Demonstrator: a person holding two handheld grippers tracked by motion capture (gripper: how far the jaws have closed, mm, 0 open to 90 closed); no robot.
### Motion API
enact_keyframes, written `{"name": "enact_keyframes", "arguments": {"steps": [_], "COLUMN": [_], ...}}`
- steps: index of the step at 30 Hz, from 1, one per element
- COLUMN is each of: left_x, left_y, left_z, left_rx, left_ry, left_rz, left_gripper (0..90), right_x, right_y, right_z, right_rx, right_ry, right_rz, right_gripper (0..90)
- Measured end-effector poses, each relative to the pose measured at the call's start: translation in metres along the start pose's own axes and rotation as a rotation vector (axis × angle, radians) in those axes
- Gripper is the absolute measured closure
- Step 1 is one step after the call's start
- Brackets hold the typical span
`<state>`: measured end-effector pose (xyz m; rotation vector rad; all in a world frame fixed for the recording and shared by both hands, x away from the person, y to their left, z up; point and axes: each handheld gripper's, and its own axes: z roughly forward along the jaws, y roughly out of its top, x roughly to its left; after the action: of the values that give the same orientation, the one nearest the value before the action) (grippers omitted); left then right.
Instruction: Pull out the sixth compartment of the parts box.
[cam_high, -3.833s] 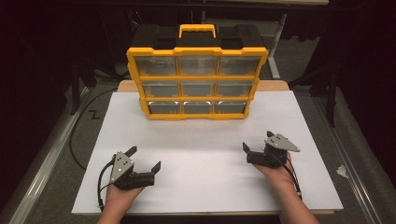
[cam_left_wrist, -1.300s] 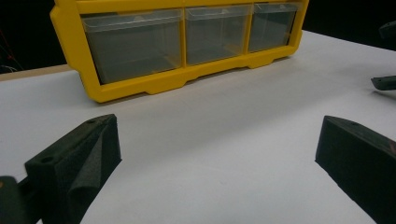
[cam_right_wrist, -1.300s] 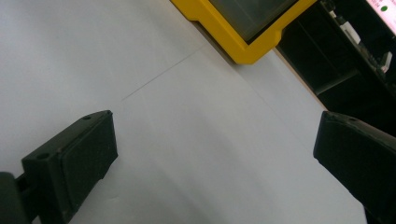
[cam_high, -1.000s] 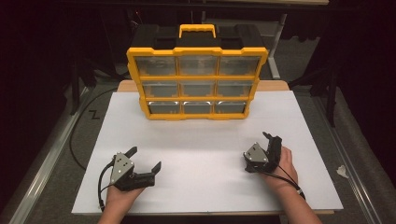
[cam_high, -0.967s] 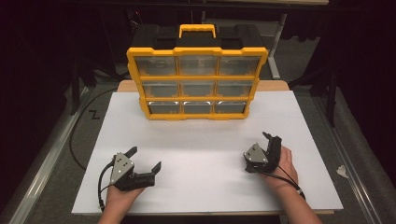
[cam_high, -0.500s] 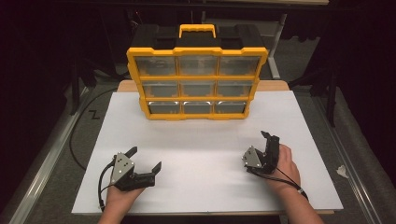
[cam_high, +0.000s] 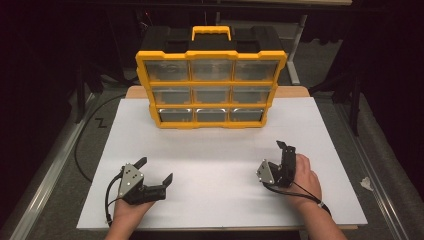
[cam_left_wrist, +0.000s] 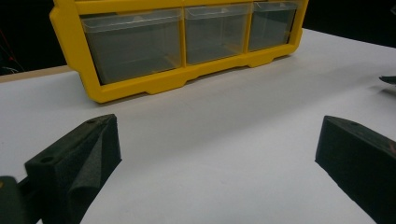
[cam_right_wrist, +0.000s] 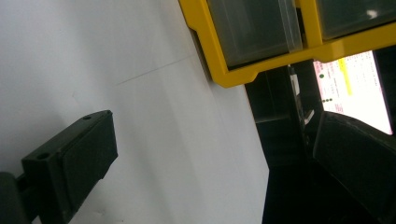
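A yellow organiser (cam_high: 211, 85) with nine clear drawers and a black carry handle stands upright at the back middle of the white board (cam_high: 220, 150). My left gripper (cam_high: 156, 169) rests low near the front left, open, with nothing between its fingers. In the left gripper view the left gripper (cam_left_wrist: 215, 172) faces the organiser's bottom drawer row (cam_left_wrist: 154, 84) across bare board. My right gripper (cam_high: 283, 152) is at the front right, rolled onto its side with its grey plate facing left. In the tilted right gripper view the right gripper (cam_right_wrist: 210, 158) is open and empty, and the organiser's lower corner (cam_right_wrist: 233, 74) is ahead.
The board lies on a wooden table whose edge (cam_high: 135, 91) shows behind the organiser. A black cable (cam_high: 82, 145) curves off the left side. Dark floor and metal stands surround the table. A small white scrap (cam_high: 366, 183) lies off the right edge.
My right gripper has rolled from flat onto its side and edged slightly left. The left gripper and the organiser have stayed where they were.
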<state>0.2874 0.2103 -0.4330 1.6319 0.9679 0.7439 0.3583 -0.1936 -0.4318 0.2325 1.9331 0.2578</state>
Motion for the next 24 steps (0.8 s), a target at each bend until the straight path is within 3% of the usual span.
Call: {"name": "enact_keyframes", "arguments": {"steps": [10,24], "left_x": [0.000,0.001], "left_y": [0.000,0.000], "left_z": [0.000,0.001], "left_rx": [0.000,0.020], "left_ry": [0.001,-0.005], "left_rz": [0.000,-0.012], "left_gripper": [0.8,0.8], "right_x": [0.003,0.009], "right_y": [0.007,0.011], "right_z": [-0.004,-0.005], "right_rx": [0.000,-0.012], "right_ry": [-0.042,-0.073], "right_rz": [-0.115,-0.213], "right_gripper": [1.0,1.4]}}
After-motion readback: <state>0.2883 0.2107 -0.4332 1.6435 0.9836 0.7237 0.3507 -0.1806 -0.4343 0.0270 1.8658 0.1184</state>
